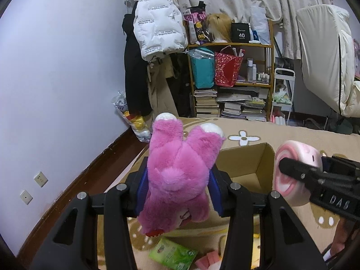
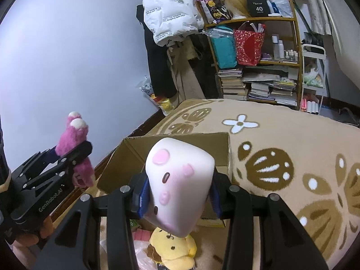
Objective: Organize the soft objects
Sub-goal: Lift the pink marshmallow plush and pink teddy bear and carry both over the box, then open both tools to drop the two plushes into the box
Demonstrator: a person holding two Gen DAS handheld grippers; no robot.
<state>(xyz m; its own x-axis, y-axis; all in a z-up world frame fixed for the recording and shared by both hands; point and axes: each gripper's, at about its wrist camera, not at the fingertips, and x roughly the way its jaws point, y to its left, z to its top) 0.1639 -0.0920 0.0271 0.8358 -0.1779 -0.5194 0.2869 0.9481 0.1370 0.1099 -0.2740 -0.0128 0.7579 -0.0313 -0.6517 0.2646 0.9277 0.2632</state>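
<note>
My left gripper (image 1: 177, 193) is shut on a pink plush bear (image 1: 180, 171), held upside down with its white-soled feet pointing up, in front of an open cardboard box (image 1: 245, 164) on the beige blanket. My right gripper (image 2: 177, 193) is shut on a white-and-pink soft squishy toy (image 2: 178, 184), held above the near side of the same box (image 2: 135, 153). In the left wrist view the right gripper (image 1: 290, 166) and its squishy toy (image 1: 292, 164) sit to the right of the box. In the right wrist view the left gripper (image 2: 76, 155) and the bear (image 2: 73, 139) are at the left.
A yellow plush toy (image 2: 173, 247) lies below the right gripper on the blanket (image 2: 281, 157). A green packet (image 1: 173, 253) and pink foam pieces (image 1: 209, 259) lie below the left gripper. A cluttered shelf (image 1: 231, 76), hanging coats (image 1: 155, 22) and the wall (image 1: 56, 78) stand beyond.
</note>
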